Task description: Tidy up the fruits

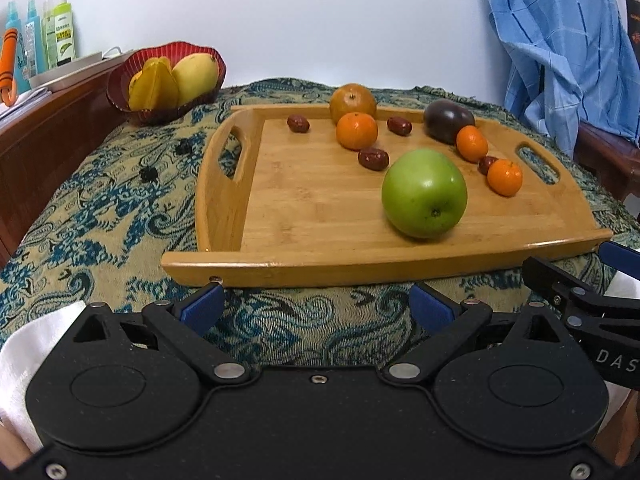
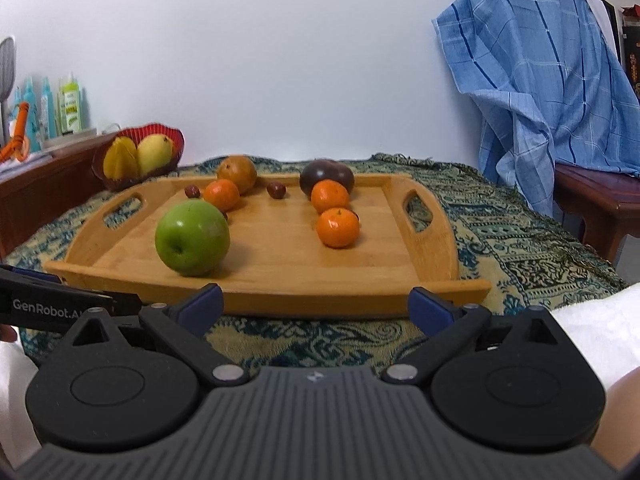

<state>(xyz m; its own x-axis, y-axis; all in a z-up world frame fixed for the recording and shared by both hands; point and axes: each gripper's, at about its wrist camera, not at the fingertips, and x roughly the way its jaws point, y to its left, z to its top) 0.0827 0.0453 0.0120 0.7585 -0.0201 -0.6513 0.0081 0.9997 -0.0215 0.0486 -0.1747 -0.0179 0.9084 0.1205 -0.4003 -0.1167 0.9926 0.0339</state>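
A wooden tray (image 1: pixel 312 256) (image 2: pixel 280 296) lies on a patterned cloth. On it are a green apple (image 1: pixel 424 194) (image 2: pixel 193 238), three small oranges (image 1: pixel 357 131) (image 2: pixel 338 227), a brownish-orange fruit (image 1: pixel 353 100) (image 2: pixel 238 173), a dark purple fruit (image 1: pixel 448 120) (image 2: pixel 326 176) and several red dates (image 1: pixel 373 159) (image 2: pixel 276 190). A red basket (image 1: pixel 120 96) (image 2: pixel 176 140) at the back left holds a mango (image 1: pixel 196 76) (image 2: pixel 155 153) and a starfruit (image 1: pixel 154 86) (image 2: pixel 120 158). My left gripper (image 1: pixel 316 308) is open and empty before the tray's front edge. My right gripper (image 2: pixel 316 304) is open and empty, to the right of the left one.
A wooden sideboard (image 1: pixel 48 128) at the left carries spray bottles (image 1: pixel 64 32). A chair draped with a blue checked cloth (image 1: pixel 568 52) (image 2: pixel 540 88) stands at the right. The patterned cloth (image 1: pixel 100 208) covers the table around the tray.
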